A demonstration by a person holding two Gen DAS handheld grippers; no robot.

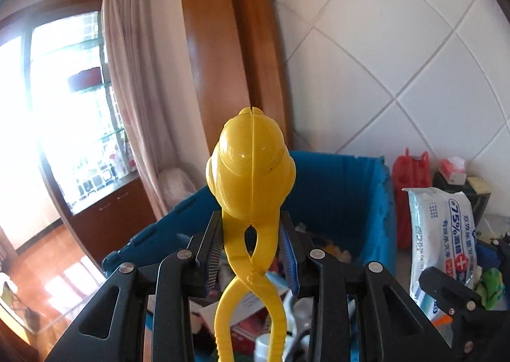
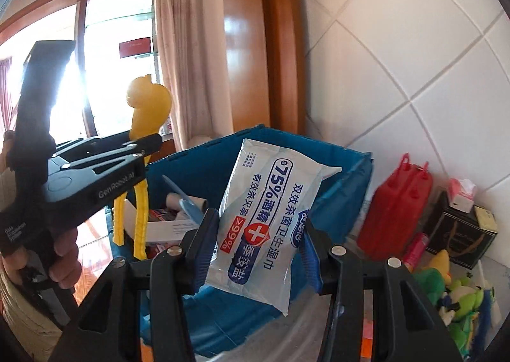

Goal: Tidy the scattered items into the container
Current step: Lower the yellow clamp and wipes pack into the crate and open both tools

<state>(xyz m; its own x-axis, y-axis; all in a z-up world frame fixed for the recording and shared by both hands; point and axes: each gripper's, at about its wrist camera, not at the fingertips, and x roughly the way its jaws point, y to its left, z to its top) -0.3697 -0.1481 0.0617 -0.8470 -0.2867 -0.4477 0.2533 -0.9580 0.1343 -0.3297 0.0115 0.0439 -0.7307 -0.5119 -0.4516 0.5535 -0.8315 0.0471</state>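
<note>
My left gripper is shut on a yellow duck-shaped clamp toy; its pads pinch the crossing arms just below the round head, and the handles hang down toward the camera. The toy hovers over the open blue crate. My right gripper is shut on a white pack of wet wipes, held upright above the blue crate. In the right wrist view, the left gripper with the yellow toy sits at left, carried by a person's hand. The wipes pack shows at right in the left wrist view.
The crate holds several loose items, boxes and paper. A red plastic case, a dark box, a tissue pack and green plush toys sit right of the crate by the tiled wall. A wooden pillar, curtain and bright window lie behind.
</note>
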